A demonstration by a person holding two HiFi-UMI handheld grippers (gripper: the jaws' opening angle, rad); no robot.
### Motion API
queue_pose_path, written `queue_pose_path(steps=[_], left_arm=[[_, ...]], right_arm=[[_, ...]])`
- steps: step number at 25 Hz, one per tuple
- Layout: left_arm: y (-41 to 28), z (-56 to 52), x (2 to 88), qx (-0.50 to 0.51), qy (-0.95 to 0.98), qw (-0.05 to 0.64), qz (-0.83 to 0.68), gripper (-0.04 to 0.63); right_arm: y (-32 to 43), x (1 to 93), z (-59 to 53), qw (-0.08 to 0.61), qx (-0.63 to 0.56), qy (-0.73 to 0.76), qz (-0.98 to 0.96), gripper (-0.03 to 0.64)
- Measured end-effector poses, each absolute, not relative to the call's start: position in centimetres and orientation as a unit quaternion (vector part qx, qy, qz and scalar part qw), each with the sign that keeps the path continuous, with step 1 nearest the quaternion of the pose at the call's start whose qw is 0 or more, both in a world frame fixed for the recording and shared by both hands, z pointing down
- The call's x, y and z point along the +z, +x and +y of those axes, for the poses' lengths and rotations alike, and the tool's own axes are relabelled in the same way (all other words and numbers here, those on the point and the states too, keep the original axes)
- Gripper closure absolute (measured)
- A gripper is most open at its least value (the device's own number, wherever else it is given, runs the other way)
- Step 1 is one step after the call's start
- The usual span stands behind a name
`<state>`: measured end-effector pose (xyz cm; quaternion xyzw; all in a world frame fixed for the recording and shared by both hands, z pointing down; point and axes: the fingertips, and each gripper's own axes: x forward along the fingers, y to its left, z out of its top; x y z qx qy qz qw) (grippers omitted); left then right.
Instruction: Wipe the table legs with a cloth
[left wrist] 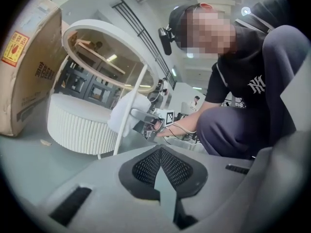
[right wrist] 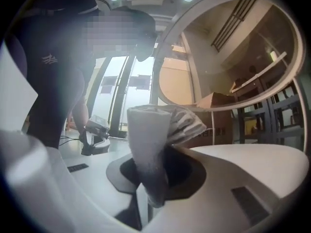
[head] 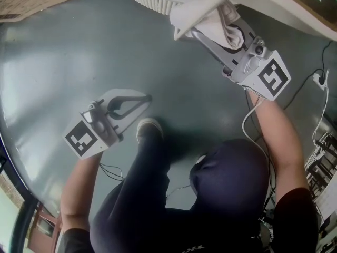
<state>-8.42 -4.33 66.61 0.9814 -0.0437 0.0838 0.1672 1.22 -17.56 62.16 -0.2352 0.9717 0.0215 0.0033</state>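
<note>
**Cloth at the leg, left gripper idle**

You are crouched on the grey floor (head: 79, 51) with the round white table (left wrist: 112, 41) in front of you. Under its top stands one ribbed white drum (left wrist: 77, 125), close beside the thin white table leg (left wrist: 141, 80). One cardboard box (left wrist: 29, 67) leans at the far left, well apart from the leg. Your own shoe (head: 148, 128) and bent knee lie between the two grippers. One white cable (head: 251, 115) trails from the right gripper down along your forearm.

Your right gripper (head: 208, 28) is clenched on the one white cloth (head: 202, 15). Its own view shows the fabric bunched between the jaws and standing up out of them. From the left gripper view the cloth sits right at the leg, about midway up. Whether it presses on the leg cannot be told.

Your left gripper (head: 142, 101) hovers low over the floor with its jaws closed together and nothing between them, well apart from table and cloth.

Count: two grippers, one cloth, one leg in clear sight.
</note>
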Motion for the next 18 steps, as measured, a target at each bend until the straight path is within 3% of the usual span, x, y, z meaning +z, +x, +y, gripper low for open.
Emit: queue_pose_path(steps=[13,18], left_arm=[[-11.1,-4.3,67.0,0.102,0.979,0.164,-0.072,0.589],[-11.4,-2.9,66.1,0.096,0.978,0.159,-0.092,0.589]], right_arm=[[1.4,80.3,-16.8,-0.196,-0.096,-0.211,0.953,0.546],[1.0,82.8,-17.3,-0.281,-0.094,-0.18,0.938,0.546]])
